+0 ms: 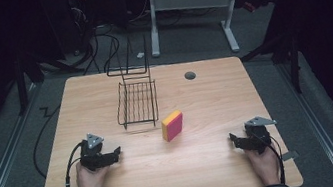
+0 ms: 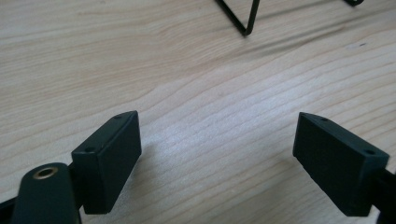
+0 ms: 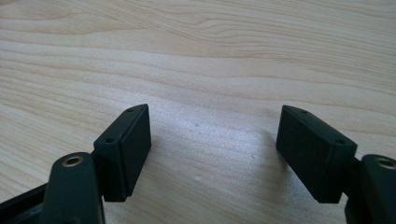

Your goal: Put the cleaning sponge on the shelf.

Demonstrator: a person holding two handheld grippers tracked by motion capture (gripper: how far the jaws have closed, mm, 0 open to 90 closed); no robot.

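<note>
A sponge [image 1: 172, 125], pink with a yellow top face, stands on edge near the middle of the wooden table [image 1: 216, 166]. Behind it to the left sits a black wire rack [image 1: 138, 100]; one of its feet [image 2: 243, 21] shows in the left gripper view. My left gripper [image 1: 117, 152] rests on the table at the front left, pointing right, open with bare wood between its jaws [image 2: 217, 140]. My right gripper [image 1: 232, 139] rests at the front right, pointing left, also open over bare wood [image 3: 212, 133]. Neither touches the sponge.
A grey cable grommet [image 1: 190, 75] is set into the table's far side. Beyond the table stand a white desk frame [image 1: 191, 3] and cables on the floor. A hand and striped sleeve hold each gripper at the front edge.
</note>
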